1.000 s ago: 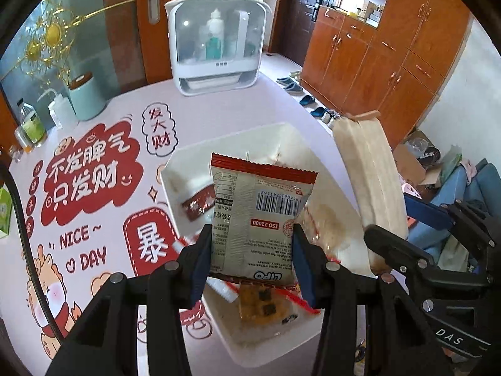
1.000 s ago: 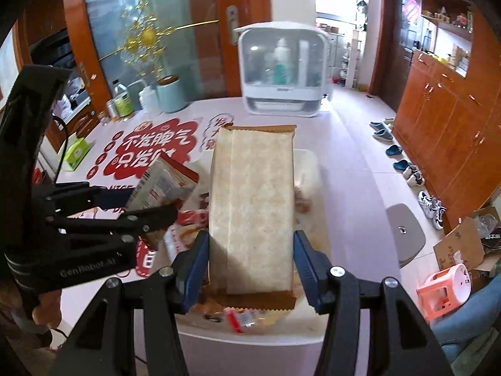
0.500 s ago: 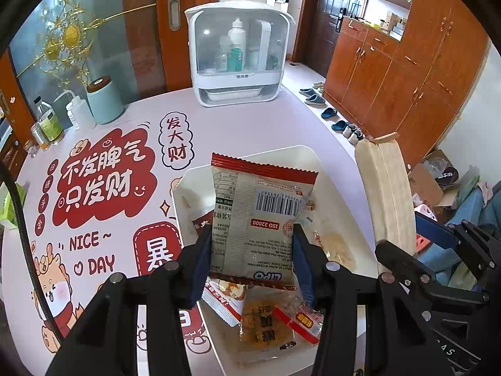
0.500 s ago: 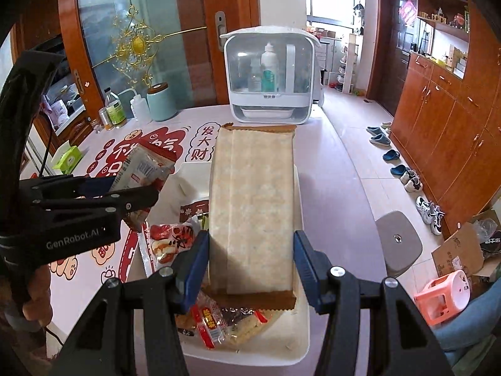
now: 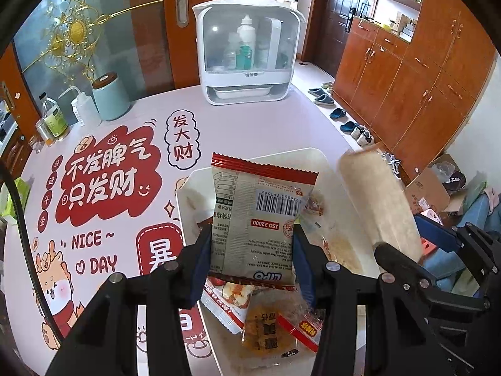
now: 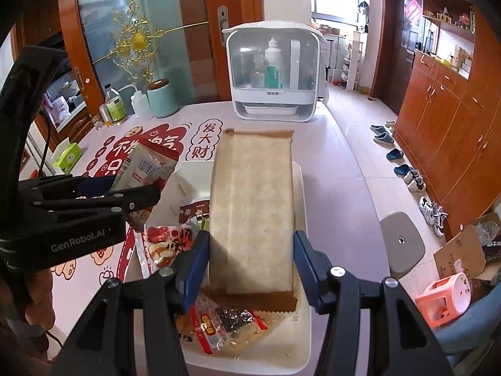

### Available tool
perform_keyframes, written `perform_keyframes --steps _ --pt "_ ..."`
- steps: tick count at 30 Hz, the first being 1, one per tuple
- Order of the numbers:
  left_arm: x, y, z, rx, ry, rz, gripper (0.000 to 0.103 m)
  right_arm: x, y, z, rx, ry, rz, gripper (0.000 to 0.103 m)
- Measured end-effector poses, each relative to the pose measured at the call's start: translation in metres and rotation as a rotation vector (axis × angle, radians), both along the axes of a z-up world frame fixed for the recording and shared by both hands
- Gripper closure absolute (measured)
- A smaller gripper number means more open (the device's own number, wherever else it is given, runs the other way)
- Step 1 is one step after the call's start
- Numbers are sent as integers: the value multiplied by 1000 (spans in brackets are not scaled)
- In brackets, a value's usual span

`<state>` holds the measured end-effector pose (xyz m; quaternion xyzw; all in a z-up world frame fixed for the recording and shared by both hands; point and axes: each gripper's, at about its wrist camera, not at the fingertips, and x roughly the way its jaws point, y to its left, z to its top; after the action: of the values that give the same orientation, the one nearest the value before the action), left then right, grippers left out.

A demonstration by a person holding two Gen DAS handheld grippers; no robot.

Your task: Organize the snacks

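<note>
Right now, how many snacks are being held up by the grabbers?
2. The left gripper pinches a red-edged packet, and the right gripper pinches a long tan pack. More snacks lie below in the white tray.

We read "ISO 22000" and an upside-down "LiPO" on the barcoded snack packet [image 5: 261, 219]; "NICE ~ DAY" on the printed table mat [image 5: 94, 241]; "GenRobot.AI" on the left gripper [image 6: 78, 241].

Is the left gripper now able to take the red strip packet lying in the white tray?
Probably not yet. The left gripper has its jaws shut on a barcode packet, so they are occupied. The red strip packet lies uncovered in the white tray.
</note>
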<state>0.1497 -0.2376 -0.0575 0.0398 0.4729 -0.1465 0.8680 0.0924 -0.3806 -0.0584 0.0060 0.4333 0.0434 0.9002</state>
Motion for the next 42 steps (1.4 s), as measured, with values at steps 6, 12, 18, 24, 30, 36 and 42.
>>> perform_keyframes --steps 6,12,18,24,30,36,42 --pt "6 4 3 2 -18 48 7 14 1 3 2 -7 -1 48" --pt "8 14 -3 -14 17 58 1 18 -1 -5 40 21 -8 40" --pt "1 17 -7 -15 34 51 1 14 -2 -13 61 49 -23 40" --pt "-10 20 -5 -6 28 54 1 10 -1 -15 72 66 -31 40" --pt "-21 30 -5 0 24 81 1 4 4 -16 71 65 -25 40" --pt "-34 50 -14 11 48 128 1 -4 17 -24 77 78 -10 40" --pt "-52 83 -23 33 72 189 1 -9 39 -38 116 104 16 40"
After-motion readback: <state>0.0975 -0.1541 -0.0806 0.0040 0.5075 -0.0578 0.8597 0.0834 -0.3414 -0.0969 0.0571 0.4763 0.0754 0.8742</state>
